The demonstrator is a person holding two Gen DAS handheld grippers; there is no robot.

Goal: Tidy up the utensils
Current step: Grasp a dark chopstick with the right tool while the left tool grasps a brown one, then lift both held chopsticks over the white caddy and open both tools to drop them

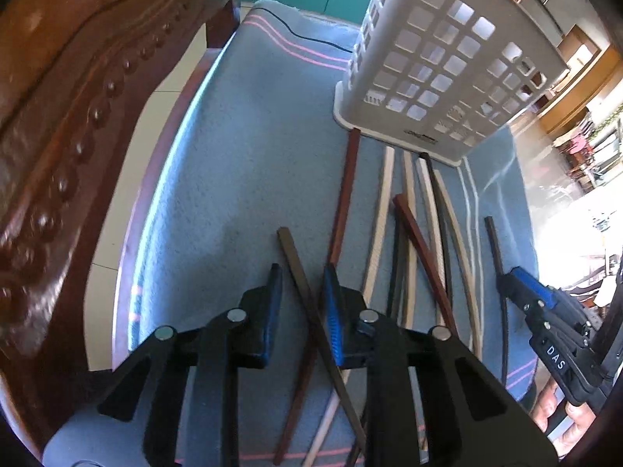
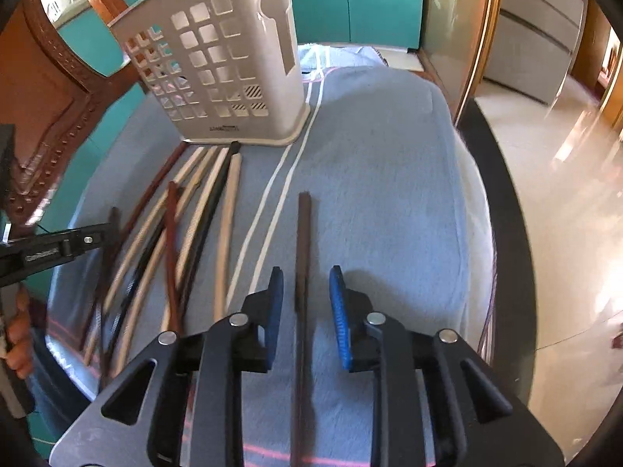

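Right wrist view: right gripper (image 2: pixel 303 295) has its jaws apart around a dark chopstick (image 2: pixel 303 233) at centre. Left gripper (image 1: pixel 301 295), jaws apart, straddles a brown chopstick (image 1: pixel 296 260); white holder (image 2: pixel 218 78) upper left.

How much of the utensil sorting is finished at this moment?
Nothing looks sorted yet: no chopstick shows through the white holder. In hand: the left gripper straddles a dark brown chopstick, and the right gripper straddles a lone dark chopstick, jaws open. Left: the pile of chopsticks on the blue cloth.
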